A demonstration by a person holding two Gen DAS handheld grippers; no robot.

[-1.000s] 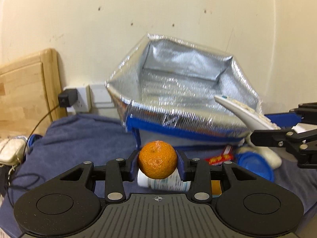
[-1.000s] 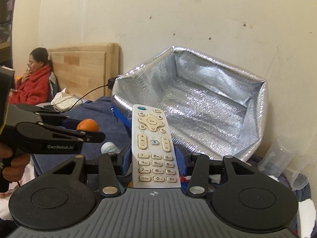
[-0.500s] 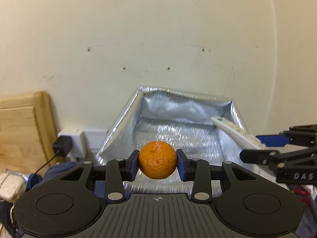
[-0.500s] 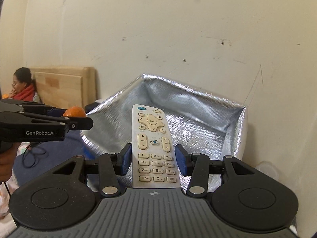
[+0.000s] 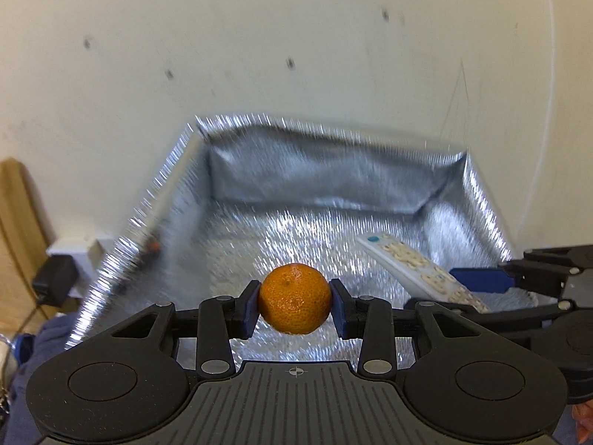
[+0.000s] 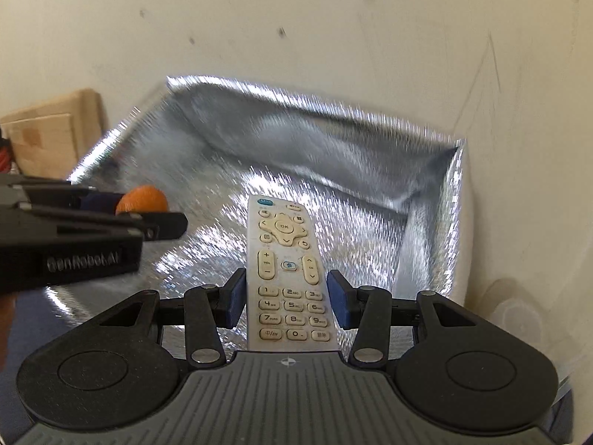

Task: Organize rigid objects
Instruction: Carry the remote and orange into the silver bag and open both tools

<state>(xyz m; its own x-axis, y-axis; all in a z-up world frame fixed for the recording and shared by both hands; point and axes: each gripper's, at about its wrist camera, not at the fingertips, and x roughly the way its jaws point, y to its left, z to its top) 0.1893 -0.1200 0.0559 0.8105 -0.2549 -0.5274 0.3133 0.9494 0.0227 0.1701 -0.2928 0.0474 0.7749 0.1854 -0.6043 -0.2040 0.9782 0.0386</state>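
**Both items held over the open bag; release not yet done**

Left tongs (image 5: 294, 306): closed on the orange (image 5: 294, 298). The blue pads press on its two sides. In the left wrist view the orange sits at lower centre of the frame, in front of the foil floor of the bag (image 5: 333, 185).

Right tongs (image 6: 285, 298): closed on the remote (image 6: 287, 270). The pads clamp its long edges near the number keys; the button face is up and the far end projects toward the middle of the frame, over the foil lining. In the left wrist view the same remote enters from the right edge, just right of the orange and apart from it.

Bag: open at the top, set against the wall (image 6: 333, 18). Its silver interior fills the centre of both views. The visible floor shows no item at rest; a small orange patch on the left inner wall reads as a reflection, though blur prevents a firm call.

Progress, judged from this position:
- Done: both items picked up and carried to the bag mouth.
- Left: lower each item to the floor, open the tongs, withdraw.
- Whether more items wait outside the bag cannot be told; the area around it is mostly out of frame.
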